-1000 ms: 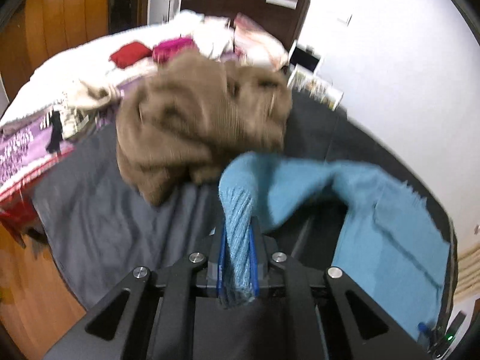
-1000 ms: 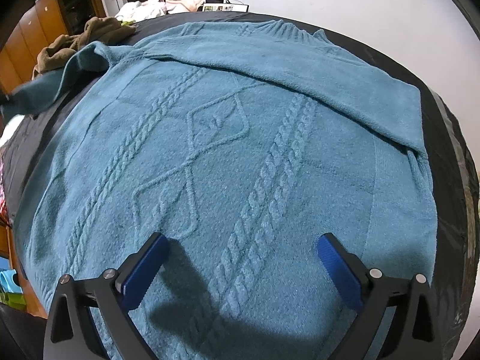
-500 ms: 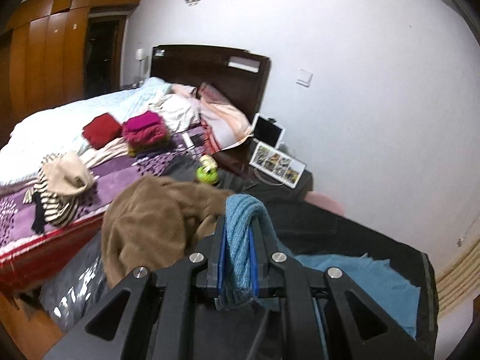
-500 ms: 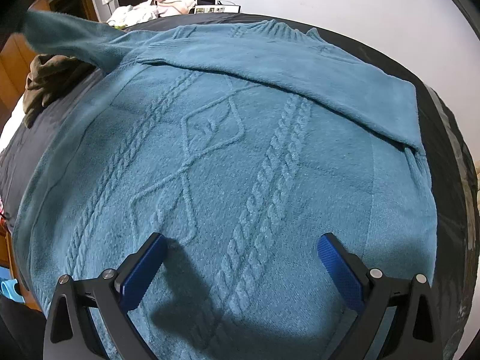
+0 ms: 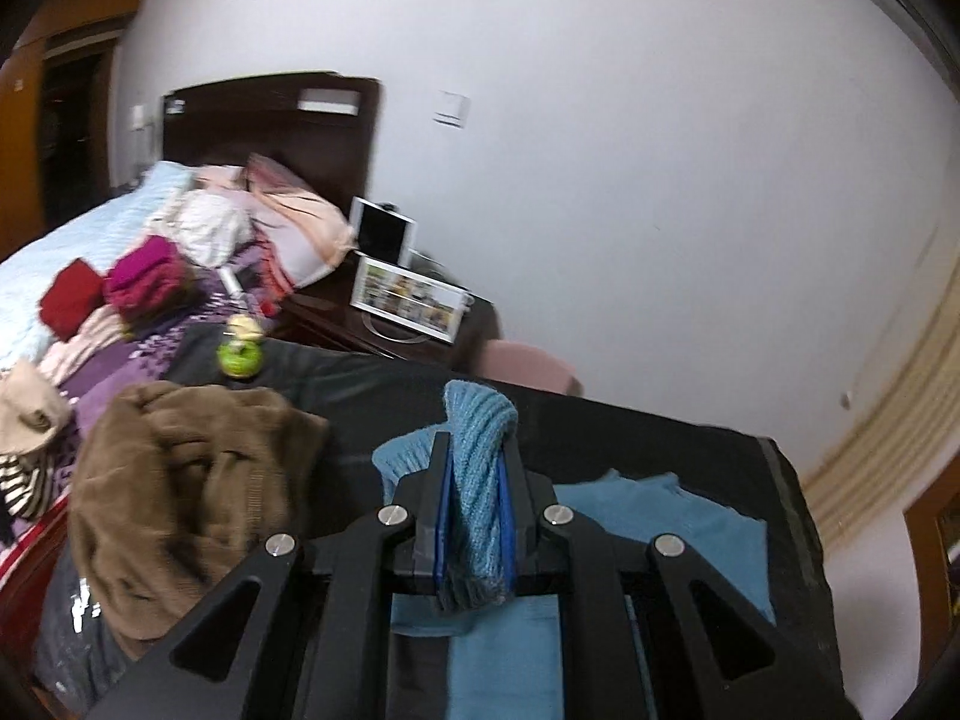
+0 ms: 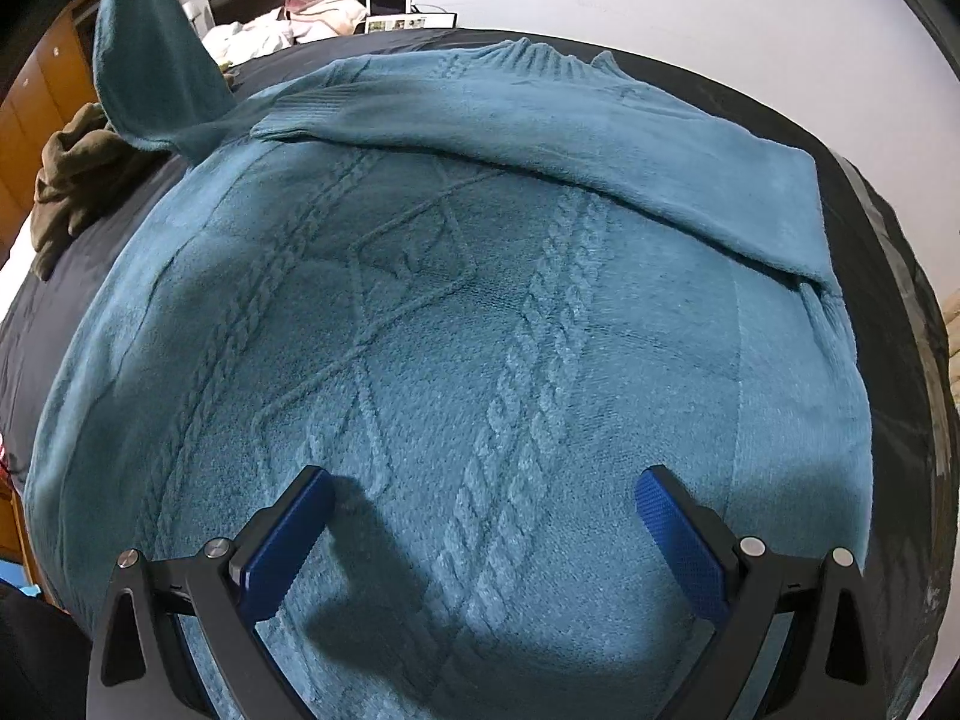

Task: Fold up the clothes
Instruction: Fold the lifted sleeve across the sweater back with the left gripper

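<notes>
A teal cable-knit sweater [image 6: 456, 324] lies flat on a black table [image 6: 888, 228], its right sleeve folded across the chest. My left gripper [image 5: 475, 468] is shut on the ribbed cuff of the left sleeve [image 5: 480, 438] and holds it high above the table. The lifted sleeve [image 6: 150, 72] shows at the upper left of the right wrist view. The sweater body [image 5: 660, 516] lies below the left gripper. My right gripper [image 6: 486, 510] is open and empty, low over the sweater's hem.
A crumpled brown garment [image 5: 186, 492] lies on the table's left side, also in the right wrist view [image 6: 72, 180]. A green toy [image 5: 240, 354] sits at the table's far edge. A bed [image 5: 90, 264] with folded clothes and a nightstand with a tablet [image 5: 384, 234] stand beyond.
My left gripper has lifted the sleeve cuff well up from the table and carried it over toward the sweater. My right gripper has stayed open in place.
</notes>
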